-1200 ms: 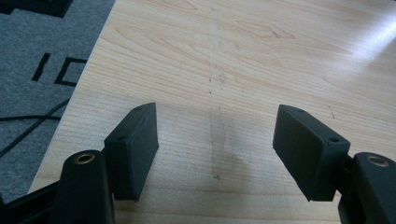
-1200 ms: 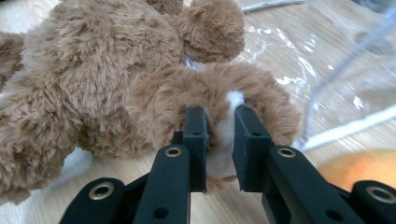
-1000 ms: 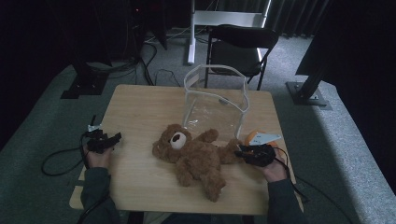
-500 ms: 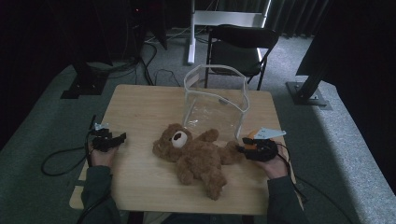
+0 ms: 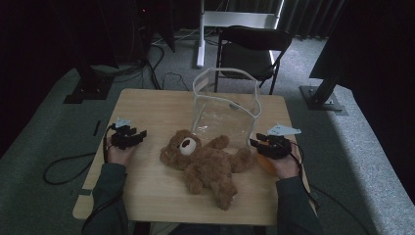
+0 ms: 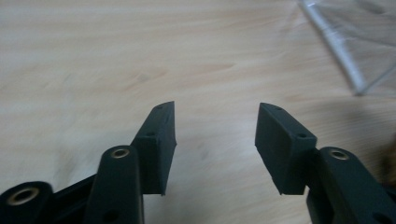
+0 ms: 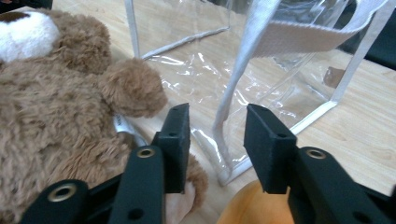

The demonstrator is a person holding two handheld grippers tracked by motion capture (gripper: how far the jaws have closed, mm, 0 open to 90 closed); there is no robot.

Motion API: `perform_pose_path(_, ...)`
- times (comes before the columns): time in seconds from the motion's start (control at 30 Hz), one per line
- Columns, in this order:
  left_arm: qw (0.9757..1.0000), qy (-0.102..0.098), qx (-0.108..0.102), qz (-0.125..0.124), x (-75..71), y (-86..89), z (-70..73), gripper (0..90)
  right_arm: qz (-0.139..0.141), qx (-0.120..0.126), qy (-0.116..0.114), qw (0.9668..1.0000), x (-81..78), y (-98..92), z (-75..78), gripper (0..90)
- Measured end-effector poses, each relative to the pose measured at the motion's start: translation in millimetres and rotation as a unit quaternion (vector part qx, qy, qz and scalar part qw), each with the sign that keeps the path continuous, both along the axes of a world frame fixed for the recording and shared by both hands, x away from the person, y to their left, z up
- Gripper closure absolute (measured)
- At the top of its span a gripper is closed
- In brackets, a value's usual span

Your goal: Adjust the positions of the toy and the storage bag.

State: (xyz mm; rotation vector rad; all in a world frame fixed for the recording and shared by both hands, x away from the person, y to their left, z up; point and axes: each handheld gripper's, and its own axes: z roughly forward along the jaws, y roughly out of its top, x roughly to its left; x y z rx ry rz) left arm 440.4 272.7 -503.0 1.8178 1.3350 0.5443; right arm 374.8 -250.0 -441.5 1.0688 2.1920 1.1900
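Note:
A brown teddy bear (image 5: 208, 164) lies on its back in the middle of the wooden table (image 5: 156, 105), seen close up as the bear (image 7: 60, 107) in the right gripper view. Behind it stands a clear plastic bag (image 5: 226, 105) with white trim. My left gripper (image 5: 141, 133) hovers left of the bear over bare wood; its jaws (image 6: 215, 109) have just been closing and hold nothing. My right gripper (image 5: 254, 143) is at the bag's near right corner. Its jaws (image 7: 217, 112) have just been closing, and the bag's white corner seam (image 7: 233, 107) stands between them untouched.
An orange object (image 7: 247, 205) lies under my right gripper by the bear's foot. A black chair (image 5: 249, 49) stands beyond the table's far edge. Cables trail off the table's left side. Bare wood stretches left of the bear.
My left gripper has moved right toward the bear and risen a little. My right gripper has shifted slightly toward the bag's corner.

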Motion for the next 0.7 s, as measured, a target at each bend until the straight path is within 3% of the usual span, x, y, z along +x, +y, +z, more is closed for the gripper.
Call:
perform_pose_path(0.13, 0.9994, -0.01, 0.003, -0.032, 7.5, -16.9, 14.0, 52.6, -0.003, 0.004, -0.004, 1.0, 3.6, 1.5, 2.0, 66.1)
perform_pose_path(0.27, 0.9971, -0.019, 0.017, -0.072, 14.3, -38.4, 25.8, 53.0, -0.003, 0.007, -0.006, 1.0, 6.4, 3.9, 3.8, 67.4)
perform_pose_path(0.43, 0.9923, -0.031, 0.031, -0.116, 22.1, -65.3, 38.0, 53.0, -0.007, 0.006, -0.009, 0.9999, 10.8, 6.3, 5.2, 70.4)
perform_pose_path(0.7, 0.9848, -0.036, 0.041, -0.165, 35.3, -96.3, 51.9, 53.3, -0.012, 0.002, -0.008, 0.9999, 15.4, 7.6, 4.1, 75.7)
